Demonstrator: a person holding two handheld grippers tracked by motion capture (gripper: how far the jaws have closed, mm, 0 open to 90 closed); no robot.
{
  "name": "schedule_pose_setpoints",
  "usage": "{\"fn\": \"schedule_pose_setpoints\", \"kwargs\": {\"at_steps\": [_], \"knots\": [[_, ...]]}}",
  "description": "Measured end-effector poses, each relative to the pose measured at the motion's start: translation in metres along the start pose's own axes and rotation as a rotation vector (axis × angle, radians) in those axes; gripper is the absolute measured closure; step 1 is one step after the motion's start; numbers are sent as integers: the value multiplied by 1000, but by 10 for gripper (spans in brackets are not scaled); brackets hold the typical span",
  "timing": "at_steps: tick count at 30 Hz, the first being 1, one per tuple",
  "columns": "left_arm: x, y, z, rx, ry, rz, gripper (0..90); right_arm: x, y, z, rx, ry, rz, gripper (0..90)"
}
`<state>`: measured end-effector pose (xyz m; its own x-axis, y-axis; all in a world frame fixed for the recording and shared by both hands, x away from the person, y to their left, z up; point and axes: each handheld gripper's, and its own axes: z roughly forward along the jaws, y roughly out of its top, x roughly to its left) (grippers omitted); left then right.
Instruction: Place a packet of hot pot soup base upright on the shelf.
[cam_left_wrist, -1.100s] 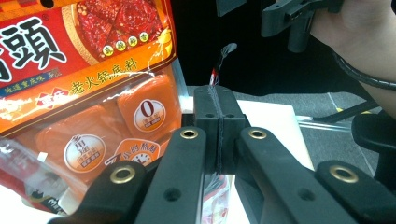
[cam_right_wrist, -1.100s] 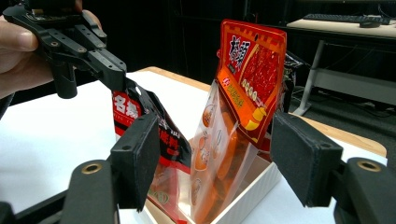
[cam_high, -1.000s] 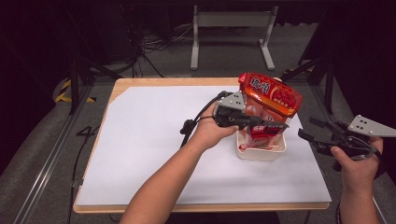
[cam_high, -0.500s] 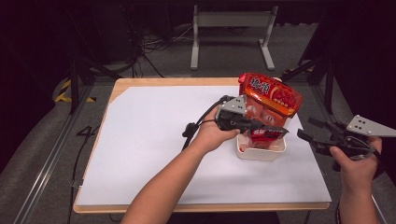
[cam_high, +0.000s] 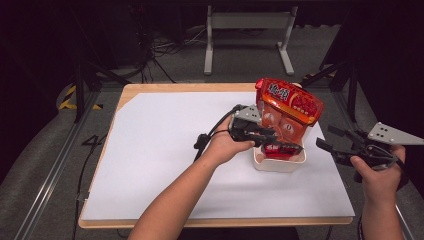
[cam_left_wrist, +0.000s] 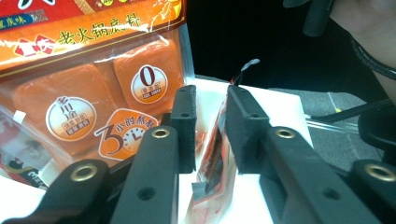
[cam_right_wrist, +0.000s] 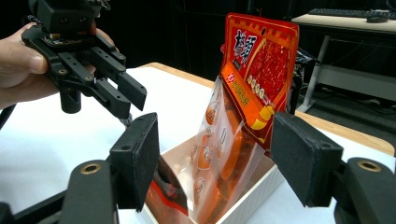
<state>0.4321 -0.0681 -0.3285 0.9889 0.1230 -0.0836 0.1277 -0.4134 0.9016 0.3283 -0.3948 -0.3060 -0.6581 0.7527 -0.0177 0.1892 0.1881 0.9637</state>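
White rectangular tub (cam_high: 278, 164) on the papered table (cam_high: 150, 150), holding an upright orange hot-pot seasoning pouch (cam_high: 290, 107) and a small red sachet (cam_high: 280, 148); left gripper (cam_high: 280, 145), jaws just parted, straddles the sachet; right gripper (cam_high: 332, 142) gapes beside the tub

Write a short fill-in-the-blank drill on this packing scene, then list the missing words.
1. The tall orange packet stands in a white ____.
2. The left gripper has just been opening its jaws over a small ____ packet in the box.
3. The right gripper waits with its jaws ____, holding nothing.

Missing words: box; red; open
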Motion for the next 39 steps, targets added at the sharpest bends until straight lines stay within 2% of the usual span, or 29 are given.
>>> {"fn": "schedule_pose_setpoints", "kwargs": {"at_steps": [5,7,8,13,19,24,27,29,31,35,36,39], "knots": [[-1,-1,-2,-18,12,-27,563,0,0,2,0,4,-2,340],[-1,-1,-3,-15,18,-37,429,0,0,2,0,6,-2,340],[-2,-1,-4,-11,26,-45,429,0,0,3,-1,8,0,340],[-8,-1,-18,-33,70,-59,294,-1,3,11,2,22,-7,339],[-15,-8,-44,-40,134,-74,255,-3,8,25,-2,48,-11,336],[-20,-16,-73,-50,199,-91,242,-4,9,33,6,60,-13,326],[-24,-23,-93,-38,260,-120,233,-2,9,40,12,68,-13,318],[-27,-29,-109,-5,341,-127,220,-1,8,42,18,74,-10,313],[-29,-35,-124,-30,348,-145,208,1,7,46,26,77,-12,306],[-34,-45,-152,-56,398,-152,191,3,5,47,36,72,-11,289],[-34,-45,-152,-56,398,-152,188,3,5,47,36,72,-11,289],[-38,-58,-171,-69,428,-167,180,4,1,45,51,64,-12,279]]}}
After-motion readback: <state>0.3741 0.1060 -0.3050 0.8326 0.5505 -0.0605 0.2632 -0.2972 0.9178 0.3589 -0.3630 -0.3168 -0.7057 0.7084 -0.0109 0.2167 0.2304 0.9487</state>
